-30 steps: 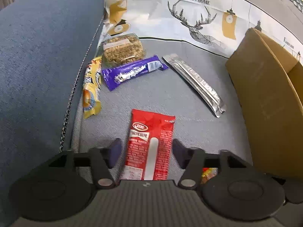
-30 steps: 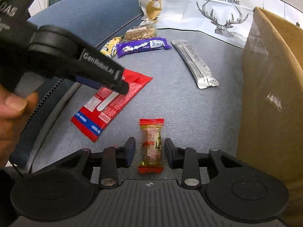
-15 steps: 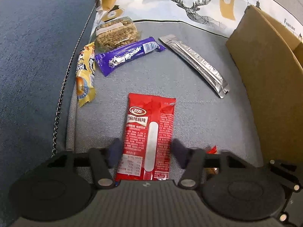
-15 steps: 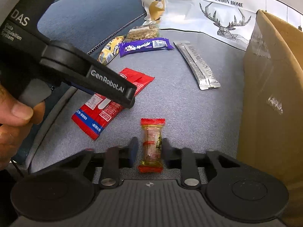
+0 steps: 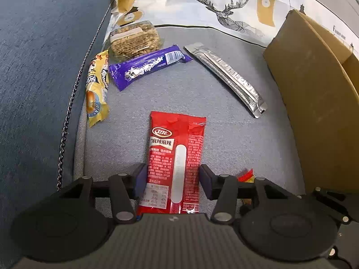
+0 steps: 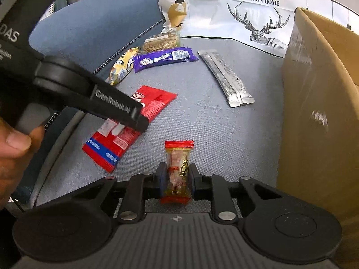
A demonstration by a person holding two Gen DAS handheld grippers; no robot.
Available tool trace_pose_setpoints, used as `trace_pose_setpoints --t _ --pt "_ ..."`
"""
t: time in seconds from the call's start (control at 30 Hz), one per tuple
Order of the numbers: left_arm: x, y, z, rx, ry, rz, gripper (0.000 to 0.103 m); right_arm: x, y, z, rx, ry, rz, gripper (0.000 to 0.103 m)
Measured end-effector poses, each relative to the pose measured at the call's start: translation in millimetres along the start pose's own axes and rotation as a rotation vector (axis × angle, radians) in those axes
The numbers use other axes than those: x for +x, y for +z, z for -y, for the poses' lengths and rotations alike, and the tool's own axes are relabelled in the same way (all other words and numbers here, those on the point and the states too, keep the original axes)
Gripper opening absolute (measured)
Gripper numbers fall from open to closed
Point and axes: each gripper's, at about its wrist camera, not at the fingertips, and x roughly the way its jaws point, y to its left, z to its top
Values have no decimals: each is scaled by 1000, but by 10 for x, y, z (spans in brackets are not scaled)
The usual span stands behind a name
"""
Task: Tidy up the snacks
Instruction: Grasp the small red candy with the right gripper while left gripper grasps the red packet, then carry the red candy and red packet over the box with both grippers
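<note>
A red snack packet (image 5: 177,148) lies lengthwise on the grey seat cushion (image 5: 224,139). My left gripper (image 5: 172,180) is shut on its near end, both pads against its long edges. In the right wrist view the same red packet (image 6: 154,103) shows under the left gripper's finger (image 6: 116,107), which a hand holds. A small red-ended candy (image 6: 178,157) stands between the pads of my right gripper (image 6: 178,177); its jaws are opening slightly, but the pads still touch the wrapper. A corner of that candy (image 5: 246,176) peeks out behind the left gripper.
A cardboard box (image 5: 314,103) stands on the right, its wall close to both grippers. Further back lie a silver stick pack (image 5: 231,78), a purple bar (image 5: 148,67), a yellow packet (image 5: 97,92) and a clear oat-bar pack (image 5: 134,38). A blue cushion (image 5: 33,67) rises on the left.
The left jaws narrowed onto the red packet's edges, and more of the packet now shows ahead of them. The right jaws closed in on the small candy. Neither hand shifted much.
</note>
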Motion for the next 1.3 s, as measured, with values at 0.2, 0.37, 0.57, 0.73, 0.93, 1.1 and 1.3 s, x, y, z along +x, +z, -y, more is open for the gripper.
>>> trace_pose_setpoints --t 0.2,0.37,0.57,0.73,0.93,1.1,1.3 --pt "11 -5 4 11 1 -3 59 9 -12 -22 -18 1 -13 31" --pt "18 -5 17 17 4 -4 60 13 -24 -52 -42 -9 -12 31" --pt "23 -10 26 29 9 -5 60 14 -20 -49 -47 -12 -7 28" --pt "24 -11 35 35 11 -6 60 2 -15 -18 -30 -12 3 20" --pt "21 -6 44 38 20 -2 52 -69 -19 -31 -29 -14 41 19" --pt "-127 25 43 -10 -11 72 50 -234 -11 -53 -39 -24 133 18" --pt "-483 -5 135 -39 -57 229 50 -575 -50 -132 -48 -19 269 18"
